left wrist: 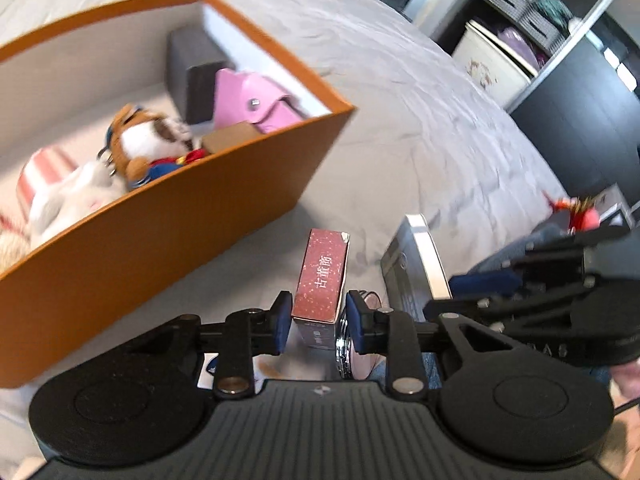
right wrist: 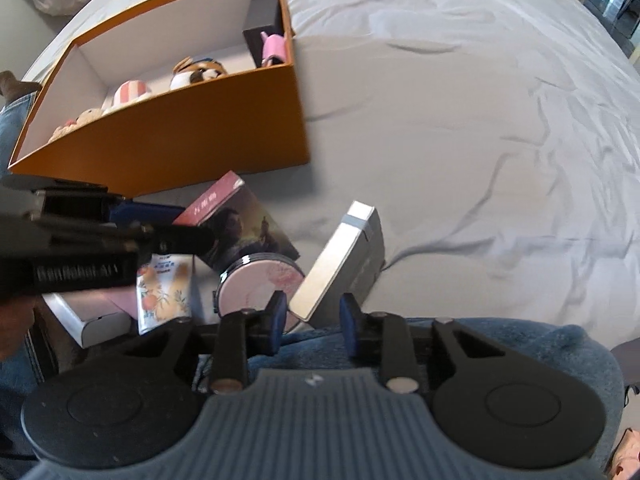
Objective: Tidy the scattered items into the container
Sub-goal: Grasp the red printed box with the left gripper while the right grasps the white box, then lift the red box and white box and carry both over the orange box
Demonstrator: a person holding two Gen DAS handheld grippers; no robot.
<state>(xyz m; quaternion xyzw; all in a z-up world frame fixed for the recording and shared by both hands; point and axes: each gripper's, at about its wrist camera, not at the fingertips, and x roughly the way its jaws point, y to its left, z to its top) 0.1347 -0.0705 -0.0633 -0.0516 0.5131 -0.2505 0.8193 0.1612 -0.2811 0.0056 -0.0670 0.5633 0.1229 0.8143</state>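
The orange container (left wrist: pixel 180 240) (right wrist: pixel 180 128) stands open on the grey bed. Inside it are a plush toy (left wrist: pixel 148 140), a pink pouch (left wrist: pixel 256 100) and a dark box (left wrist: pixel 192 68). My left gripper (left wrist: pixel 319 320) is shut on a slim red box (left wrist: pixel 324 276) (right wrist: pixel 212 202), which stands tilted just in front of the container. My right gripper (right wrist: pixel 313 314) is shut on the near end of a silver-grey box (right wrist: pixel 344 256) (left wrist: pixel 416 264), which leans up off the sheet. Both grippers work side by side over the pile.
A round pink compact (right wrist: pixel 260 280), a fruit-print sachet (right wrist: pixel 164 292) and a white box (right wrist: pixel 92 320) lie beneath the grippers. A person's denim-clad leg (right wrist: pixel 480 344) is at the near edge. Wrinkled sheet (right wrist: pixel 460 140) spreads to the right; shelves (left wrist: pixel 520 8) stand beyond the bed.
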